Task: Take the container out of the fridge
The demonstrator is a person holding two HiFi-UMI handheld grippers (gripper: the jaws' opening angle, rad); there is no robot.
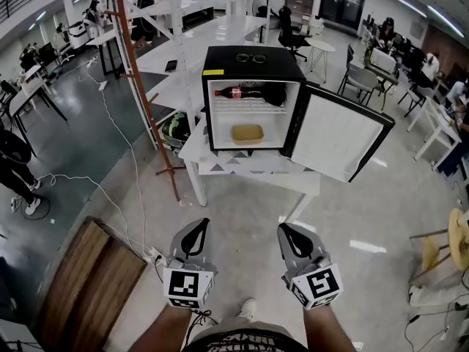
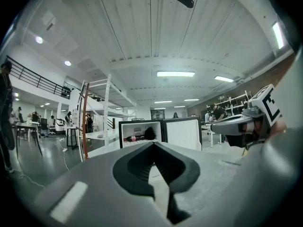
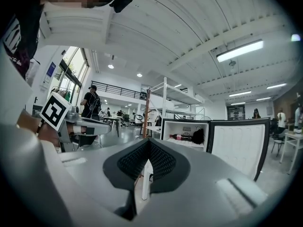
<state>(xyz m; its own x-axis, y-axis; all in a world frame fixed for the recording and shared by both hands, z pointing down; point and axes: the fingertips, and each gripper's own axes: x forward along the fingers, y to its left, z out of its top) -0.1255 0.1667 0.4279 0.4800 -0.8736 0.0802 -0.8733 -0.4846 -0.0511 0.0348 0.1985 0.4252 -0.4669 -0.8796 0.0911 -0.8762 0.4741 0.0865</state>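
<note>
Down low, the left gripper (image 1: 196, 229) and the right gripper (image 1: 289, 231) are side by side above the shiny floor (image 1: 242, 211). Each one has its two fingers pressed together. There is nothing between them. Both point at the fridge (image 1: 253, 68), which is well apart from them.

The small black fridge sits on a white table (image 1: 256, 171). Its door (image 1: 337, 134) is swung wide open to the right. The container (image 1: 247, 133) is flat and tan. It lies on the bottom of the fridge, in the middle, and nothing touches it. On the shelf above it a red cola bottle (image 1: 236, 92) lies on its side, next to a black thing (image 1: 272, 94). A pair of glasses (image 1: 251, 58) rests on top of the fridge.
</note>
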